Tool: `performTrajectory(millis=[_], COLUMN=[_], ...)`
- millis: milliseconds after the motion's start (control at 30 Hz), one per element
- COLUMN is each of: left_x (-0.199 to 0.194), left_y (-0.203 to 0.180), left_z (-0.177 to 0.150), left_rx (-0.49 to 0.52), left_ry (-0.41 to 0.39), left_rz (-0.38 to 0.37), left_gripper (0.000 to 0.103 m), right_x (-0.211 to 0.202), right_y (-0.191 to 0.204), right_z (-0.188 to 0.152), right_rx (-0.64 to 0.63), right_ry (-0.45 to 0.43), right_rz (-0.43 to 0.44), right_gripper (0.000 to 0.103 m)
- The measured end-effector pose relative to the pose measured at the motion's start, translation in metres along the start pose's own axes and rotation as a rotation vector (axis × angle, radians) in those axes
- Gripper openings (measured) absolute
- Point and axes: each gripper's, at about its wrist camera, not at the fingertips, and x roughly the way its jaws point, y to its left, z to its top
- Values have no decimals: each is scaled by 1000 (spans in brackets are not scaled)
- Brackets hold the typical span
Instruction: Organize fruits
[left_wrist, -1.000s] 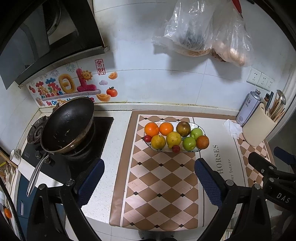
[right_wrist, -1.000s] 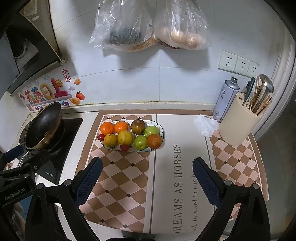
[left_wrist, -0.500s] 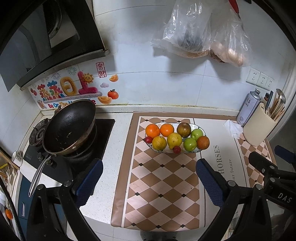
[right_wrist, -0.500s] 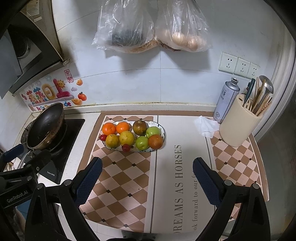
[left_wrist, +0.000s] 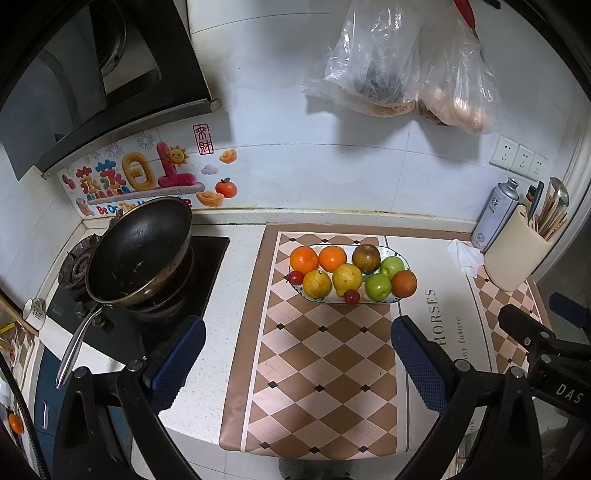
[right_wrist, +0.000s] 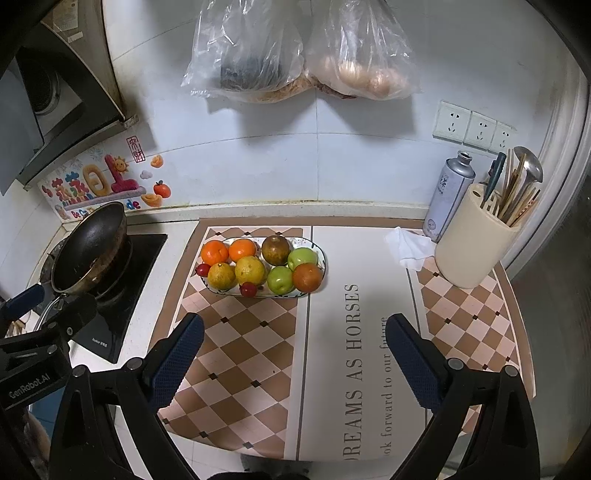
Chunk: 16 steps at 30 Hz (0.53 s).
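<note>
Both cameras have drifted only slightly over the last second: the plate (right_wrist: 320, 254) sits a touch lower and more central in each view, so you've pulled up and back a little; nothing on the tabletop (left_wrist: 229, 362) itself has shifted. Fruit layout is identical across the frames.

Left gripper (left_wrist: 297, 349): jaws wide apart, nothing between them. Right gripper (right_wrist: 295, 343): same, spread and empty. Both hover above the checkered mat (right_wrist: 236, 354), well short of the plate.

All the fruits (left_wrist: 347, 277) are on the oval plate at the back of the mat:
- back row: two oranges, a dark brownish fruit, a green apple
- front row: two yellow citrus, a green apple, a reddish orange
- two small red fruits, one at the left edge, one at the front rim

No loose fruit visible on the mat or near the wok (left_wrist: 136, 247) and utensil holder (right_wrist: 476, 243).

Meaning for the task: a gathered plate with empty jaws fits either fruit waiting to be sorted out from the plate, or sorting already finished onto it. These frames don't settle which, so I can't call progress.
</note>
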Motion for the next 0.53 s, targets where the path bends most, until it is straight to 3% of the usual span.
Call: performTrajectory(millis=[533], left_x=[-3], left_y=[-2], left_z=[-2], left_rx=[-2], left_ry=[-12], left_rz=[-2], left_gripper=[103], right_x=[-3], right_y=[-2], right_z=[-4], right_rx=[0], right_ry=[1], right_rz=[3], right_gripper=[101])
